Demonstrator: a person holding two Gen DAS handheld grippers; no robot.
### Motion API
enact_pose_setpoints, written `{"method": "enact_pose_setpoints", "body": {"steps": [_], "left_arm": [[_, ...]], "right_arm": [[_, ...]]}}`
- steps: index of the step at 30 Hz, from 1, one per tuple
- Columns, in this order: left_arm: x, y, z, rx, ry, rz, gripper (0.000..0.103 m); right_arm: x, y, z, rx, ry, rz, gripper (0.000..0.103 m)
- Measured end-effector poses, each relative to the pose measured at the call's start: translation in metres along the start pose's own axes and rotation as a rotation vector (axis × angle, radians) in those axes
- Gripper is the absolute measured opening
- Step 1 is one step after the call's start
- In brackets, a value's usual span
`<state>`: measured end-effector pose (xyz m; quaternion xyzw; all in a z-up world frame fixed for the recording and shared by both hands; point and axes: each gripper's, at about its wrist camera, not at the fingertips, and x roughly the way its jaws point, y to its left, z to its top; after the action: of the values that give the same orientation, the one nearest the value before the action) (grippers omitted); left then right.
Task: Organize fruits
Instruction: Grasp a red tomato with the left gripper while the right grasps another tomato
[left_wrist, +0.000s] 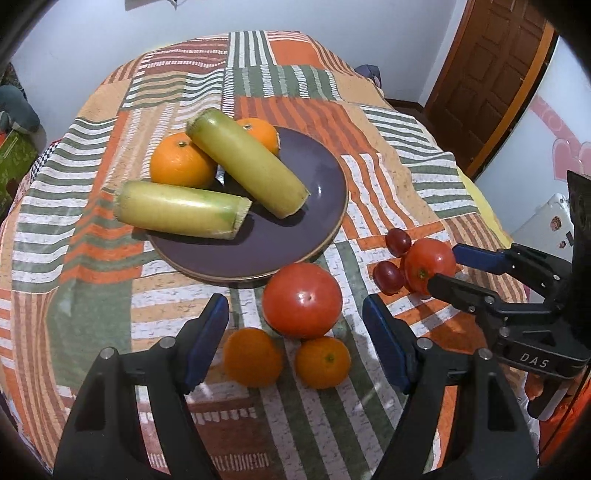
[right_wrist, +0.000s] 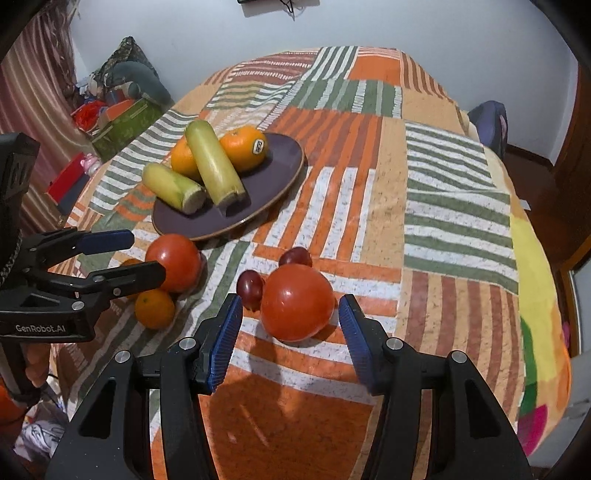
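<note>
Both claws, left (left_wrist: 295, 343) and right (right_wrist: 290, 332), gape, each straddling a tomato.

Red tomatoes (right_wrist: 296, 302), orange mandarins (left_wrist: 323, 362), dark purple plate (left_wrist: 280, 240), orange-green striped cloth (right_wrist: 458, 206).

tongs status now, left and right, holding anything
Left tongs: open, empty, above the small oranges.
Right tongs: open, empty, either side of a tomato.

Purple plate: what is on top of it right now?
On the purple plate lie two yellow-green corn pieces and two oranges. One corn piece leans across the oranges, covering part of each. Whether anything smaller hides behind them cannot be seen.
</note>
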<state>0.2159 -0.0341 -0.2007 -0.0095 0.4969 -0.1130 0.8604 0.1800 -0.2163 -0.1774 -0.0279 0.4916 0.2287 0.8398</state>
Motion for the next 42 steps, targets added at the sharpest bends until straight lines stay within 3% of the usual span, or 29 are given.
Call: {"method": "enact_pose_setpoints", "body": {"steps": [11,18,32,42], "left_arm": [[0.015,-0.008,0.002,0.032,0.023,0.020,0.051],[0.012,-0.002,0.002,0.018,0.024,-0.001,0.050],[-0.032,0.030,0.013,-0.046,-0.088,0.033,0.050],[-0.025,0.057,0.018,-0.089,-0.080,0.049,0.050]], "right_arm": [[0.006,-0.010,0.000,0.012,0.010,-0.005,0.041],[0.004,-0.009,0.002,0.017,0.002,-0.006,0.040],[-0.021,0.010,0.030,-0.020,-0.099,0.014,0.040],[0.004,0.045,0.051,-0.081,-0.094,0.072,0.040]]}}
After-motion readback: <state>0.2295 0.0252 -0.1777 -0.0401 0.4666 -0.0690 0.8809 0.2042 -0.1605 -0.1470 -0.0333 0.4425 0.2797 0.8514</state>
